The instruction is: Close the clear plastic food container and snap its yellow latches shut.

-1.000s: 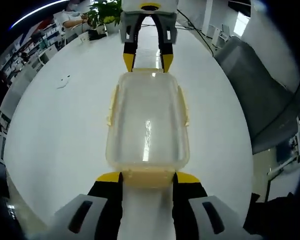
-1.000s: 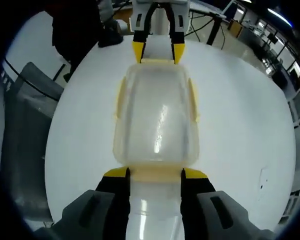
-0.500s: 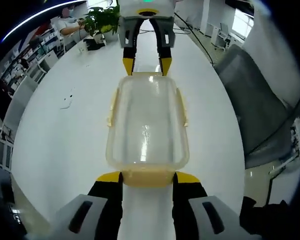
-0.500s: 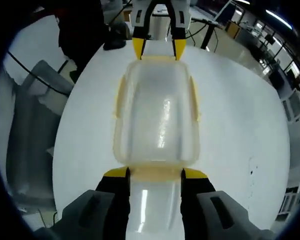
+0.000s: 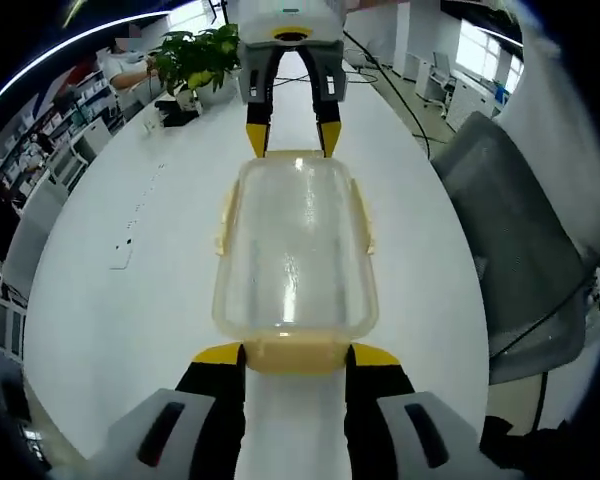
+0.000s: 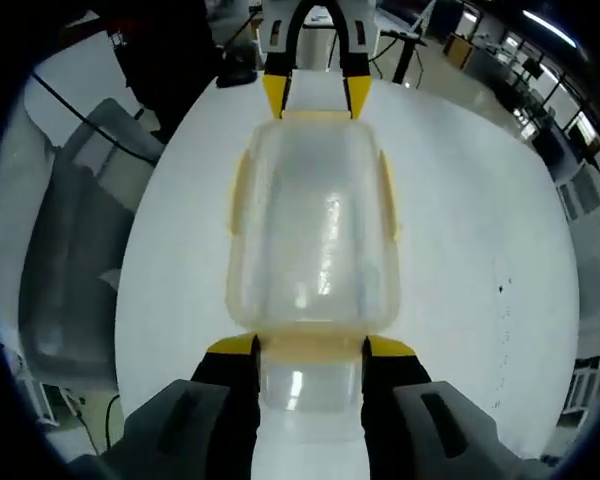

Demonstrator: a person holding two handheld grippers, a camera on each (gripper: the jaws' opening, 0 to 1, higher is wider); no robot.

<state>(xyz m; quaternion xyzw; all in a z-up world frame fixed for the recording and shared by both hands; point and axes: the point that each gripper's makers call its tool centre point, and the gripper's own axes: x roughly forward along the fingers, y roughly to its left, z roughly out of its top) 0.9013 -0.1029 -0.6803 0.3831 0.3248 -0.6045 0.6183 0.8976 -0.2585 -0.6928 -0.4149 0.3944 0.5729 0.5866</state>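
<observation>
Between the two grippers, above the white table (image 5: 100, 300), sits the clear plastic container (image 5: 295, 250) — the left gripper (image 5: 295, 357) spread wide around one end latch (image 5: 296, 353), the right gripper (image 6: 310, 349) likewise straddling the opposite end. Yellow side latches (image 5: 223, 215) flare outward.

Each view looks close along the container (image 5: 295, 250) (image 6: 313, 240) from opposite short ends, facing each other, sharing it.
</observation>
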